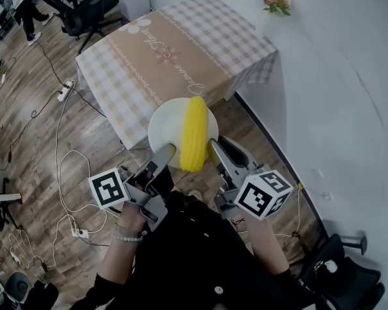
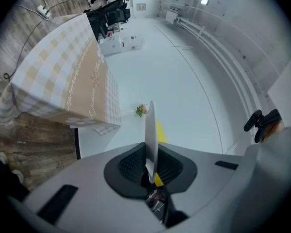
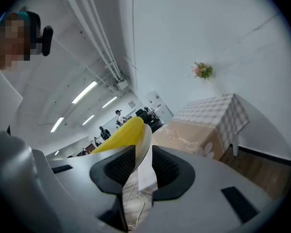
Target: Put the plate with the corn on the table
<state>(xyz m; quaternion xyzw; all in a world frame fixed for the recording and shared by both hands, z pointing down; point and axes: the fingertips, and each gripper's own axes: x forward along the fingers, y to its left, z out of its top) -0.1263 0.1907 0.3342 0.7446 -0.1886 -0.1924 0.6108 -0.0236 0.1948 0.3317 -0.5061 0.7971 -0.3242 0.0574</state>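
Pinching plate (image 1: 163,128) edges, corn (image 1: 194,134) aboard, table (image 1: 181,44) ahead.

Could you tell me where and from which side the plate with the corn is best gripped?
Grip the plate by its thin flat rim at the near edge, coming from the person's side, one gripper either side of the corn, which lies along the middle and overhangs that edge. The left gripper and right gripper are shut there.

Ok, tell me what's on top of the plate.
One yellow corn cob lies across the plate, roughly from rim to rim. The plate's surface beneath the cob is covered.
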